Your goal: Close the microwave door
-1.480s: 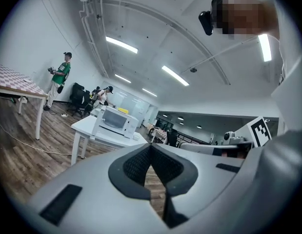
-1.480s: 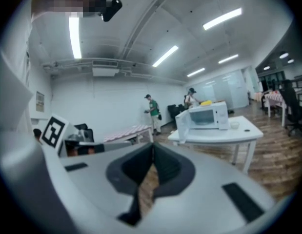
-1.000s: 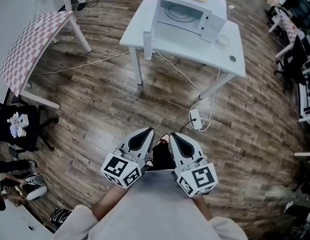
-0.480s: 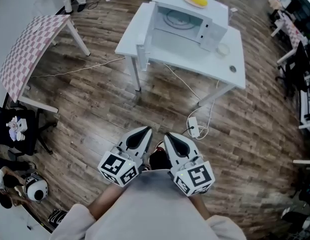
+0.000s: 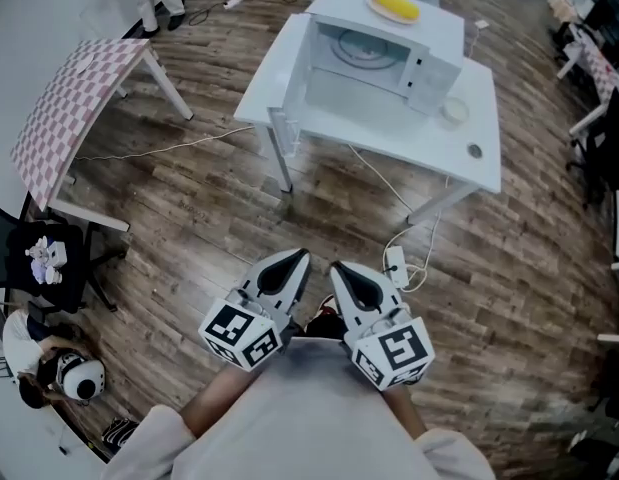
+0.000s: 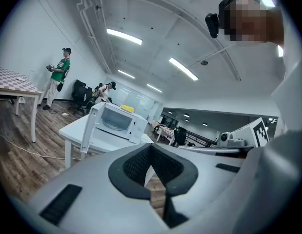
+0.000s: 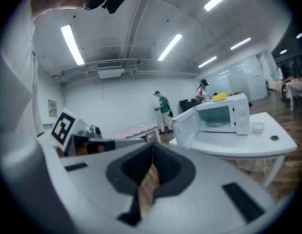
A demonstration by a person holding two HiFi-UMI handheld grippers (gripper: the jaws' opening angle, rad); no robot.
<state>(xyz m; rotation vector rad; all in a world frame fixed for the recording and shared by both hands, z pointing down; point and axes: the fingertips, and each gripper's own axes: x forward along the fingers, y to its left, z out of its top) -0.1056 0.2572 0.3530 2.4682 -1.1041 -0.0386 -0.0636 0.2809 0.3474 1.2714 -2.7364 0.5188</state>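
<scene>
A white microwave (image 5: 381, 50) stands on a white table (image 5: 459, 158) at the top of the head view. Its door (image 5: 291, 86) hangs wide open on the left side, and the cavity looks empty. A yellow item (image 5: 396, 6) lies on the microwave's top. My left gripper (image 5: 296, 258) and right gripper (image 5: 339, 269) are held side by side close to my body, well short of the table, both shut with nothing between them. The left gripper view has the microwave (image 6: 117, 123) and its door (image 6: 89, 130) far beyond the left gripper (image 6: 151, 151). The right gripper view shows the microwave (image 7: 223, 115) past the right gripper (image 7: 152, 164).
A small bowl (image 5: 452, 110) and a round disc (image 5: 475, 151) sit on the table right of the microwave. A power strip (image 5: 396, 263) with cables lies on the wood floor between me and the table. A checkered table (image 5: 74, 108) and a black chair (image 5: 49, 258) stand at the left.
The table and microwave have shifted slightly right and grown a little in the head view. Both grippers stay shut together near my body.
</scene>
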